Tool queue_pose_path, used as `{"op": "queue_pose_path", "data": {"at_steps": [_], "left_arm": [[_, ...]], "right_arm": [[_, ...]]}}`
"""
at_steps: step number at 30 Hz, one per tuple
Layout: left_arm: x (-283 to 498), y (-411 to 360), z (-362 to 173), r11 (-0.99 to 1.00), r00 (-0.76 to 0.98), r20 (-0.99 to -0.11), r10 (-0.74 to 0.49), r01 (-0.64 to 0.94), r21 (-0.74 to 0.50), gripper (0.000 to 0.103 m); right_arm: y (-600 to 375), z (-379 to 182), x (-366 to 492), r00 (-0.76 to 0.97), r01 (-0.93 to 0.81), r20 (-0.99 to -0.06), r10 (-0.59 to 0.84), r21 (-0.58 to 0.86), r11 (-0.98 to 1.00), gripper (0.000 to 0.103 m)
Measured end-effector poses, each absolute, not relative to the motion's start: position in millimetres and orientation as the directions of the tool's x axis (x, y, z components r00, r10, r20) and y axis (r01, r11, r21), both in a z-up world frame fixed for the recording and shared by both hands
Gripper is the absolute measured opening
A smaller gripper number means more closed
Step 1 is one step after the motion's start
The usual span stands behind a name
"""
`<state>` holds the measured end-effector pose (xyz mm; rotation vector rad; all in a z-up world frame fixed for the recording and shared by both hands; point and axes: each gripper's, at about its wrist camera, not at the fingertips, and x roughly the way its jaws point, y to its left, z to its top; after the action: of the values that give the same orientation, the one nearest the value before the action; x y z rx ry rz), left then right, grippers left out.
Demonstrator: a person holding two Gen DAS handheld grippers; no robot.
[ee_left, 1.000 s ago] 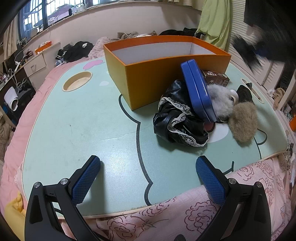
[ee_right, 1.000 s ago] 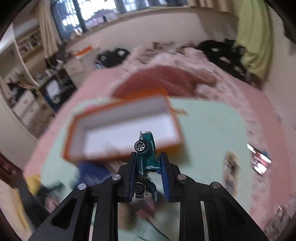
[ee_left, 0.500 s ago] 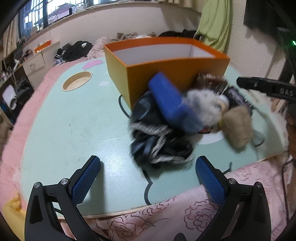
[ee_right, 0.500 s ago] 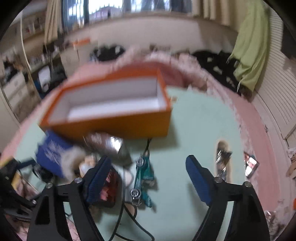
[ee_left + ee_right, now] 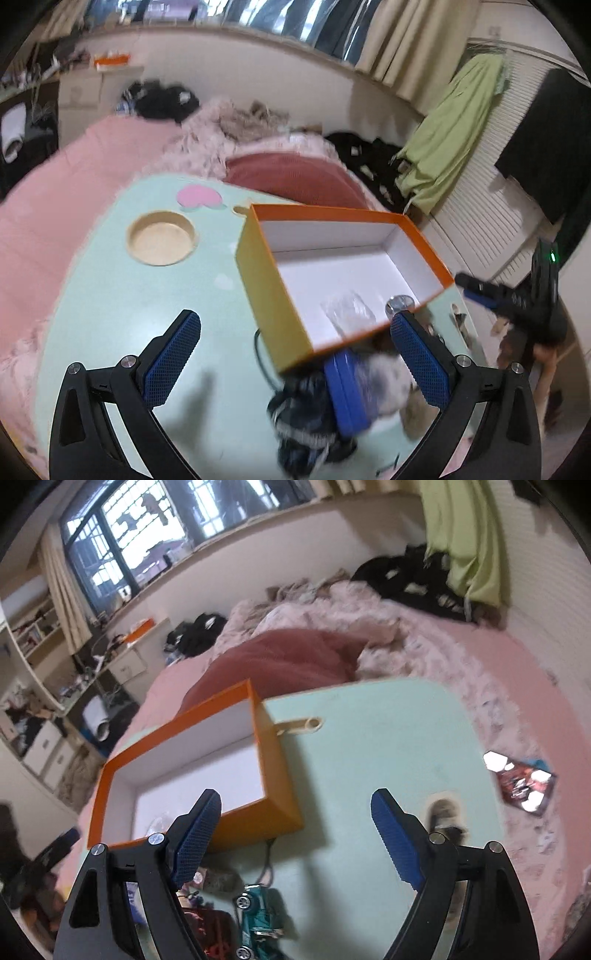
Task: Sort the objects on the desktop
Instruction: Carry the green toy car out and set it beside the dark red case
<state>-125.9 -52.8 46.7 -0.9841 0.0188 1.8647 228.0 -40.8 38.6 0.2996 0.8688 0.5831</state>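
An open orange box (image 5: 280, 306) with a white inside stands on the mint-green table (image 5: 110, 295); it also shows in the right wrist view (image 5: 269, 771). Inside lie a clear wrapper (image 5: 347, 310) and a small silver thing (image 5: 400, 302). My left gripper (image 5: 295, 354) is open and empty above the box's near corner. Below it lies a blurred pile: a blue tin (image 5: 345, 395), black lace cloth (image 5: 306, 424) and fur balls (image 5: 388, 380). My right gripper (image 5: 295, 842) is open and empty. A teal toy car (image 5: 258, 919) lies on the table beneath it.
A round wooden cup recess (image 5: 161, 243) is set in the table's far left. A shiny packet (image 5: 521, 782) lies on the pink bedding to the right. A small dark item (image 5: 443, 816) sits near the table's right edge. Bedding surrounds the table.
Both grippers have risen and tilted, so the views now look down into the box. The right gripper let go of the teal car, which now lies on the table.
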Motion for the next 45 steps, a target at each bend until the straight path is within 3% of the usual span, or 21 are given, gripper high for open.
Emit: {"op": "queue_pose_path", "data": {"at_steps": [7, 12, 23, 27, 31, 37, 40, 45], "left_arm": [[-139, 18, 50, -0.437, -0.085, -0.666, 0.741, -0.814, -0.382, 0.103], [-160, 53, 56, -0.456, -0.106, -0.678, 0.727, -0.813, -0.362, 0.103], [-203, 76, 56, -0.446, -0.077, -0.637, 0.767, -0.778, -0.443, 0.103], [-201, 41, 73, -0.407, -0.079, -0.551, 0.831, -0.761, -0.505, 0.103], [-168, -6, 95, -0.441, -0.193, -0.535, 0.822, -0.810, -0.386, 0.103], [-60, -72, 60, -0.456, -0.319, -0.651, 0.689, -0.889, -0.047, 0.103], [-20, -88, 28, -0.425, -0.287, -0.719, 0.633, -0.905, -0.013, 0.103], [6, -82, 4, -0.440, -0.356, -0.743, 0.566, -0.893, 0.093, 0.103]], "right_arm": [[-14, 34, 214, 0.440, -0.455, -0.592, 0.675, 0.501, 0.736, 0.084], [10, 39, 208, 0.483, -0.457, -0.634, 0.604, 0.405, 0.792, 0.086], [30, 45, 229, 0.450, -0.453, -0.663, 0.598, 0.408, 0.793, 0.086], [9, 54, 205, 0.534, -0.445, -0.637, 0.556, 0.348, 0.825, 0.086], [-6, 57, 168, 0.572, -0.454, -0.637, 0.517, 0.279, 0.846, 0.086], [-25, 34, 88, 0.593, -0.466, -0.680, 0.432, 0.149, 0.872, 0.086], [-28, 9, 60, 0.553, -0.464, -0.711, 0.435, 0.171, 0.869, 0.086], [-18, -14, 42, 0.563, -0.452, -0.731, 0.385, 0.118, 0.884, 0.088]]}}
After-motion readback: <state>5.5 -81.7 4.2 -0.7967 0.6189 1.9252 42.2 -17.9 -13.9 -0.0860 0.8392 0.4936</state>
